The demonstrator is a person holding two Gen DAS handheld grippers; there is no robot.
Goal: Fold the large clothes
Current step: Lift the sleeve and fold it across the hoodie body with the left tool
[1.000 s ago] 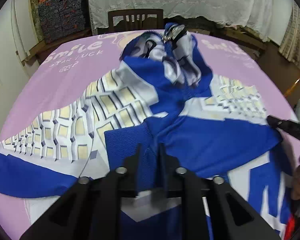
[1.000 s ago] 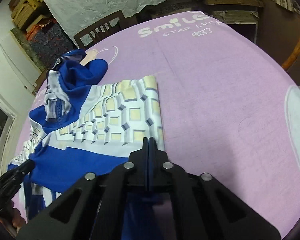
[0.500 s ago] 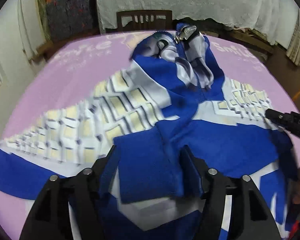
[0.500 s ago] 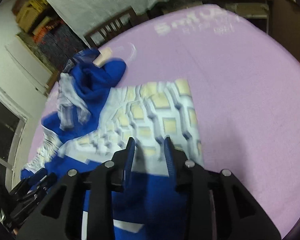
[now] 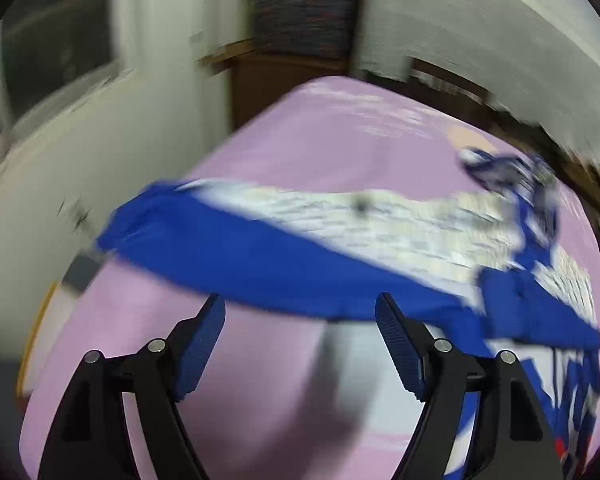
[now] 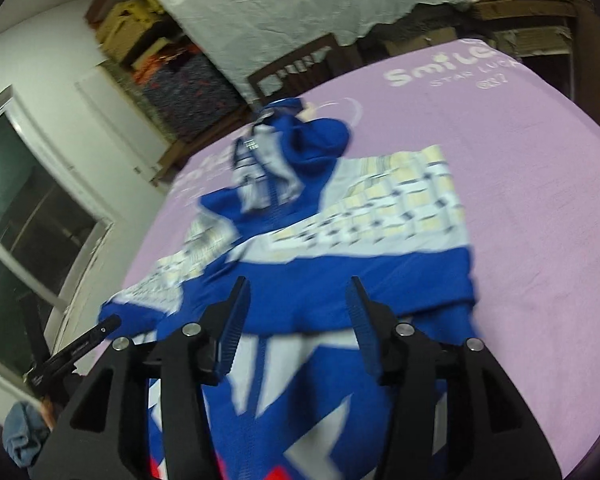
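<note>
jacket (image 6: 340, 264): blue and white, with a cream checked band; it lies spread on the purple sheet (image 6: 540, 240), its hood bunched at the far end, both sleeves laid across the body.
left gripper (image 5: 300, 316): jaws have just been opening and stand wide apart; nothing is between them, only bare sheet below. the jacket's blue sleeve edge lies just beyond the tips. this view is blurred.
right gripper (image 6: 298, 296): jaws have just been opening and stand apart above the blue middle of the jacket, not pressing on the cloth.
surroundings: a wooden chair (image 6: 296, 64) at the far side, a white lace cloth (image 6: 300, 0) behind it.
</note>
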